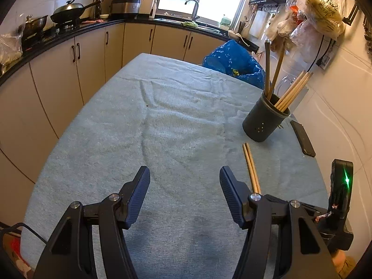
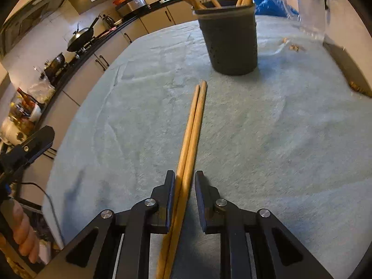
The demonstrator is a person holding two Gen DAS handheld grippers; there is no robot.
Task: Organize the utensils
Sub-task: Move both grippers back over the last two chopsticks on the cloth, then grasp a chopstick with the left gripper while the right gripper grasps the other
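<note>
A pair of wooden chopsticks [image 2: 195, 121] lies along the blue-grey cloth, pointing at a dark round utensil holder [image 2: 230, 44]. My right gripper [image 2: 185, 174] is shut on their near end; the left pad touches them and only a sliver shows at the right pad. The holder [image 1: 262, 121] stands upright at the table's right side with several chopsticks and two darker sticks in it. The gripped pair [image 1: 251, 167] shows just right of my left gripper [image 1: 184, 171], which hangs open over bare cloth with nothing between its fingers.
A dark flat phone-like slab [image 1: 302, 137] lies right of the holder near the table edge. A clear glass mug [image 2: 309, 7] and crumbs [image 2: 294, 46] sit beyond it. A blue plastic bag [image 1: 232, 62] is behind the table. Kitchen counters with pans run along the left.
</note>
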